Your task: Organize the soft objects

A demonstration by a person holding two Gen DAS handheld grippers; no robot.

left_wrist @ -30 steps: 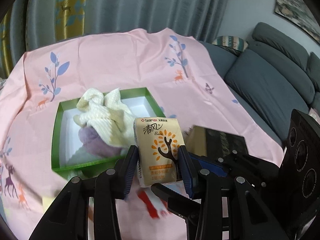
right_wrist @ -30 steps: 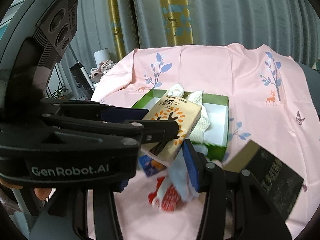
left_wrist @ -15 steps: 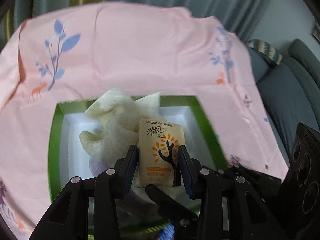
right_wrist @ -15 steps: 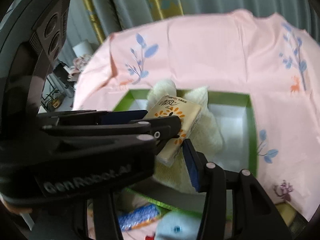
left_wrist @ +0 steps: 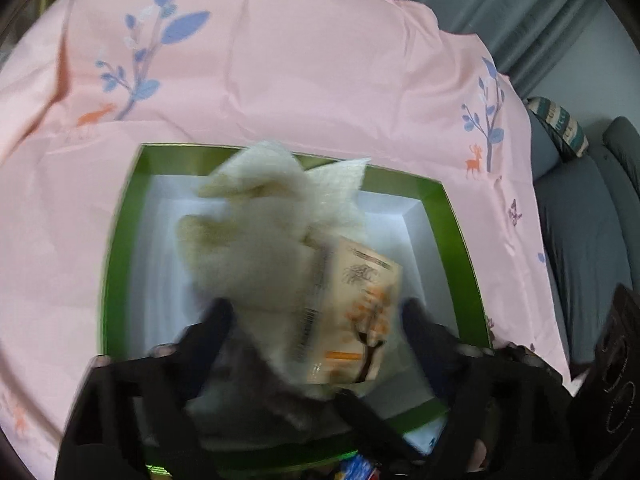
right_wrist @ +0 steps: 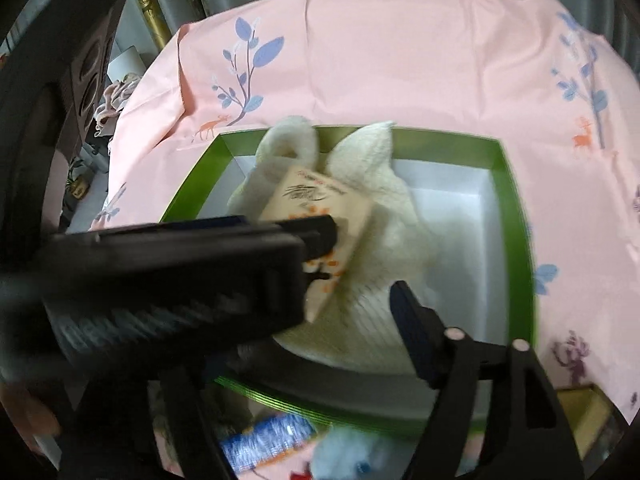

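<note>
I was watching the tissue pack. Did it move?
Yes. The tissue pack went from outside the green box to inside it, onto the cream towel.

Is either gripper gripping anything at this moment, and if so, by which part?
Nothing is held. Both grippers' jaws have just been opening; the beige tissue pack with the orange tree print lies loose between the left gripper's spread fingers, on the cream towel.

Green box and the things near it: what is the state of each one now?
Green box: open, no lid on it.
Cream towel: crumpled inside the box.
Tissue pack: released, tilted against the towel.
Left hand-held gripper: open, jaws just widened.
Right hand-held gripper: open, jaws just widened.
</note>
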